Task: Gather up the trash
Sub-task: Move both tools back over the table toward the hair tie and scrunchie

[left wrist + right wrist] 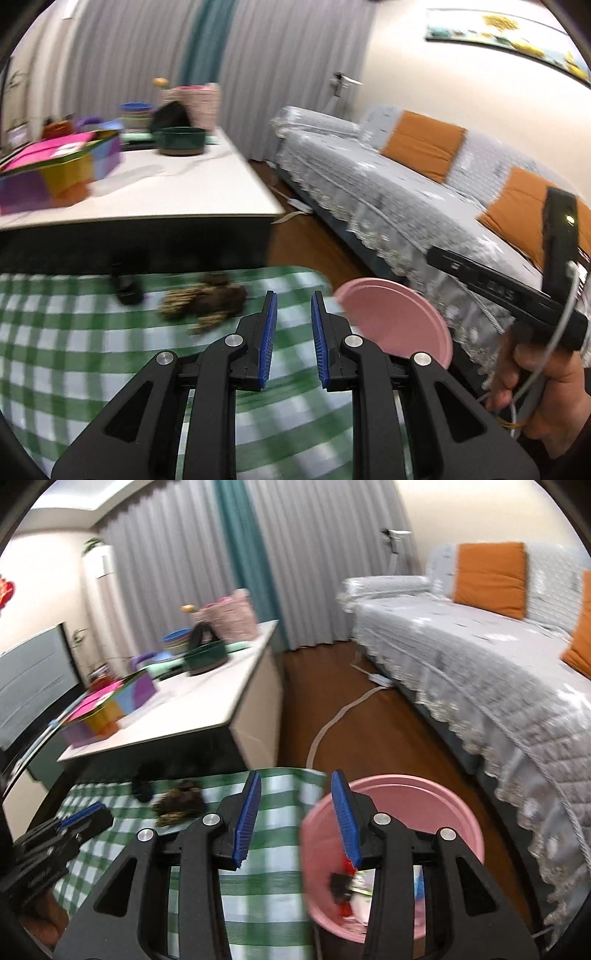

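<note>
1. The pink bin [391, 853], standing at the right edge of the green checked tablecloth [266, 849], already holds scraps, so the collecting looks partly done.
2. A brown crumpled clump [205, 301] and a small dark object [125, 288] lie on the cloth, apparently left to collect.
3. The left gripper [293, 332] and right gripper [295, 819] both stand apart, empty.
4. Blur hides what the clump and dark object are; the bin's contents are partly covered.

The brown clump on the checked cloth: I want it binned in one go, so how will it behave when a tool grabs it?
The brown clump looks loose and fibrous, so it probably squashes and may shed bits. It seems light. Blur hides detail, but it looks irregular and flattish, so unlikely to roll toward the pink bin.
</note>
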